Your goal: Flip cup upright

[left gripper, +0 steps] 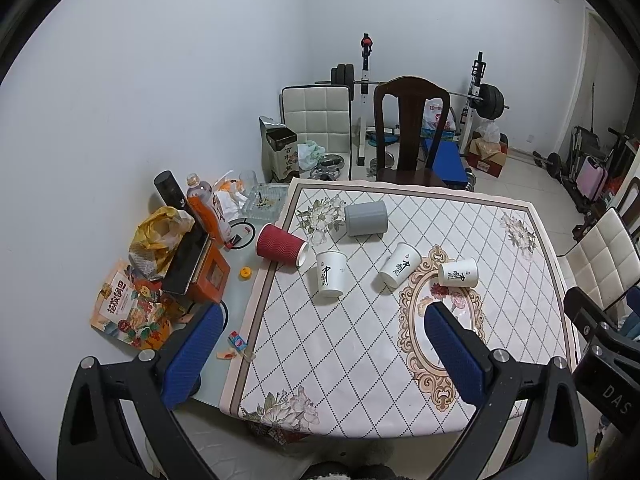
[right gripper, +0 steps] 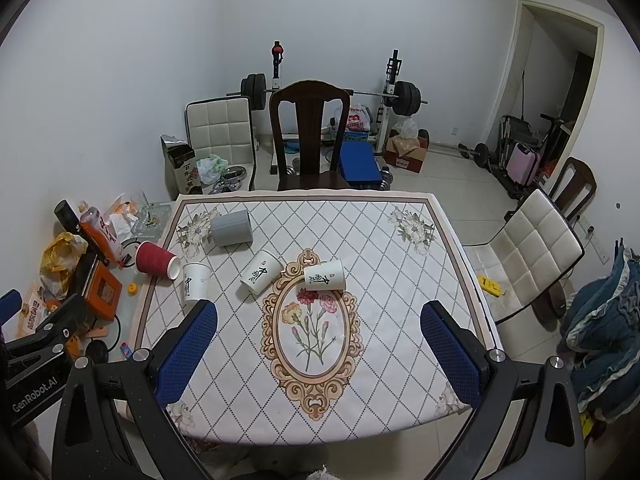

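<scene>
Nothing is gripped yet: the left gripper (left gripper: 324,344) and the right gripper (right gripper: 318,350) both hang above the near edge of the counter (right gripper: 400,380) with their blue fingers (right gripper: 188,352) spread wide and empty.

Taking the oval flower medallion (right gripper: 312,332) on the cloth as the landmark and going left to right, the main risks are these. The red ribbed cup (right gripper: 154,259), farthest left of the medallion, lies on its side at the cloth's edge with its mouth facing the medallion; a nudge would likely roll it into the clutter of bags and bottles beside it. Just right of it, a white paper cup (right gripper: 196,282) with black calligraphy appears to stand mouth-down, so a pinch on its thin wall could crush it. Behind these, the grey ribbed cup (right gripper: 232,227) lies on its side and could roll. A second white cup (right gripper: 260,272), just left of the medallion's top, lies tilted, mouth toward the near-left. A third white cup (right gripper: 325,276) lies across the medallion's top edge, mouth to the right. These are light, and a clumsy approach could knock one into another.
</scene>
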`<state>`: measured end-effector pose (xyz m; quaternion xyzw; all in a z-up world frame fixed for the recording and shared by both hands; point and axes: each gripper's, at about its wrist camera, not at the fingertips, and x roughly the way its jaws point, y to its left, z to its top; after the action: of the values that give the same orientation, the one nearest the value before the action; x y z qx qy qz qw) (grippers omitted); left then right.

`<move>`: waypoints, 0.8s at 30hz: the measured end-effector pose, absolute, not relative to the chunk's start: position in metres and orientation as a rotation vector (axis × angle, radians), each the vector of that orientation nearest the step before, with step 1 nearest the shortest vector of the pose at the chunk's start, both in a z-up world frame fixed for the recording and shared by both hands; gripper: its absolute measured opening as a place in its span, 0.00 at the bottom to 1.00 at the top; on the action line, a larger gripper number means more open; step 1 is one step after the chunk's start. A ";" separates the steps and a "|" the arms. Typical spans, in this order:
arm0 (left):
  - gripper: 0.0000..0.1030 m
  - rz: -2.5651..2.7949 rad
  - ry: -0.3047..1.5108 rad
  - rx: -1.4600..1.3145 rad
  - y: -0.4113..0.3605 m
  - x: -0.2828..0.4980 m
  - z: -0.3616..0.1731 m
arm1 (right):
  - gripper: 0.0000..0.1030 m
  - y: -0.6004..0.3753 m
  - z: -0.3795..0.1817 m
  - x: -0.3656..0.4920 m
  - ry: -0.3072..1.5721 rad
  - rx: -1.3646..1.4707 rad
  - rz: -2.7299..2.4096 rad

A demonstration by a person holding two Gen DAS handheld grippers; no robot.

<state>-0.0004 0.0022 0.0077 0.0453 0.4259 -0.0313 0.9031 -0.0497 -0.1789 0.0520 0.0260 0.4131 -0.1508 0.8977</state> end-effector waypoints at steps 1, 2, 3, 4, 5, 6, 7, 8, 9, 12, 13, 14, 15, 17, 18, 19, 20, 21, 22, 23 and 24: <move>1.00 -0.066 0.880 0.095 0.002 -0.001 0.007 | 1.00 -0.179 0.052 -0.048 0.858 0.055 -0.310; 1.00 -0.064 0.880 0.097 0.001 -0.001 0.008 | 1.00 -0.179 0.052 -0.049 0.858 0.054 -0.309; 1.00 -0.063 0.880 0.097 0.001 0.000 0.008 | 1.00 -0.179 0.052 -0.048 0.857 0.052 -0.310; 1.00 -0.064 0.880 0.094 0.002 -0.001 0.007 | 1.00 -0.179 0.051 -0.049 0.858 0.053 -0.309; 1.00 -0.065 0.879 0.094 0.002 -0.001 0.007 | 1.00 -0.179 0.051 -0.049 0.858 0.054 -0.306; 1.00 -0.065 0.878 0.093 0.002 -0.001 0.008 | 1.00 -0.179 0.052 -0.048 0.858 0.053 -0.306; 1.00 -0.064 0.877 0.095 0.002 -0.001 0.007 | 1.00 -0.179 0.051 -0.049 0.856 0.054 -0.308; 1.00 -0.063 0.876 0.095 0.002 -0.001 0.007 | 1.00 -0.179 0.051 -0.048 0.858 0.055 -0.306; 1.00 -0.064 0.876 0.093 0.001 0.000 0.007 | 1.00 -0.179 0.051 -0.048 0.858 0.055 -0.305; 1.00 -0.063 0.877 0.094 0.001 -0.001 0.007 | 1.00 -0.179 0.052 -0.047 0.857 0.053 -0.303; 1.00 -0.064 0.877 0.094 0.001 -0.001 0.007 | 1.00 -0.179 0.052 -0.047 0.858 0.053 -0.303; 1.00 -0.064 0.876 0.097 0.001 -0.001 0.007 | 1.00 -0.179 0.051 -0.048 0.857 0.053 -0.303; 1.00 -0.065 0.876 0.098 0.000 -0.001 0.007 | 1.00 -0.179 0.051 -0.047 0.856 0.053 -0.303; 1.00 -0.066 0.877 0.095 0.002 -0.001 0.007 | 1.00 -0.179 0.051 -0.048 0.857 0.053 -0.304; 1.00 -0.068 0.876 0.094 0.001 -0.001 0.007 | 1.00 -0.179 0.051 -0.047 0.857 0.055 -0.304; 1.00 -0.067 0.876 0.094 0.001 -0.001 0.007 | 1.00 -0.179 0.051 -0.048 0.858 0.054 -0.304; 1.00 -0.067 0.874 0.094 0.001 -0.002 0.007 | 1.00 -0.179 0.052 -0.047 0.859 0.054 -0.304; 1.00 -0.068 0.874 0.093 0.001 -0.002 0.007 | 1.00 -0.179 0.052 -0.048 0.858 0.053 -0.303; 1.00 -0.067 0.876 0.094 0.000 -0.003 0.007 | 1.00 -0.180 0.051 -0.049 0.856 0.052 -0.303; 1.00 -0.067 0.876 0.092 0.000 -0.003 0.008 | 1.00 -0.180 0.051 -0.048 0.856 0.050 -0.303; 1.00 -0.066 0.876 0.091 -0.001 -0.004 0.008 | 1.00 -0.180 0.051 -0.049 0.856 0.053 -0.302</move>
<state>-0.0038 -0.0007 0.0078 0.0440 0.4239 -0.0322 0.9041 -0.0490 -0.1799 0.0508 0.0256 0.4135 -0.1461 0.8984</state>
